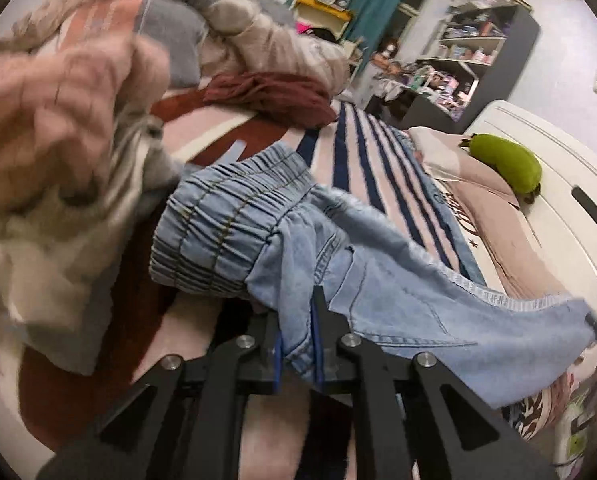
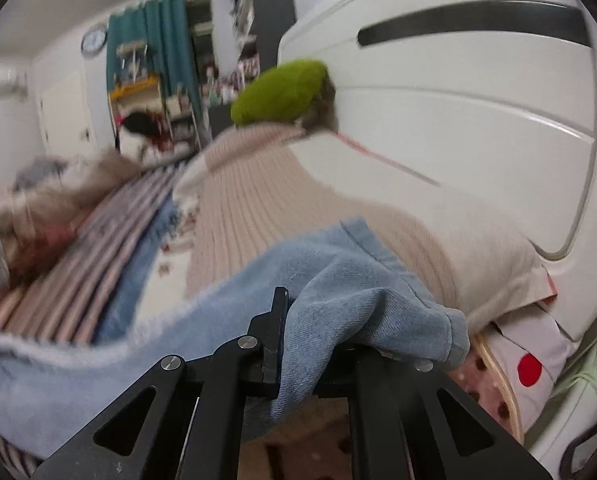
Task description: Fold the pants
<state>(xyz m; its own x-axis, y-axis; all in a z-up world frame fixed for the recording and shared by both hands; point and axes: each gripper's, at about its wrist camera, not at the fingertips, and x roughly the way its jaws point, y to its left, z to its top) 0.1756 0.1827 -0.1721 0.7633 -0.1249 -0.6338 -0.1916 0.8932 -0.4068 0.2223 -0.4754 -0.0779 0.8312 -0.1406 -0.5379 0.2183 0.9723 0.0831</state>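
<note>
Light blue denim pants [image 1: 338, 264] with a gathered elastic waistband [image 1: 214, 224] hang lifted above the bed. My left gripper [image 1: 298, 320] is shut on the denim just below the waistband. In the right wrist view the pants [image 2: 330, 276] drape over my right gripper [image 2: 298, 320], which is shut on a fold of the cloth; its right finger is hidden under the denim. The far tip of the right gripper shows at the pants' edge in the left wrist view [image 1: 596, 326].
A pile of clothes [image 1: 98, 100] and a maroon garment [image 1: 270, 96] lie on the striped bedspread [image 1: 378, 168]. A beige pillow [image 2: 278, 208] and a green plush [image 2: 282, 92] rest against the white headboard [image 2: 478, 100]. Shelves [image 1: 474, 40] stand behind.
</note>
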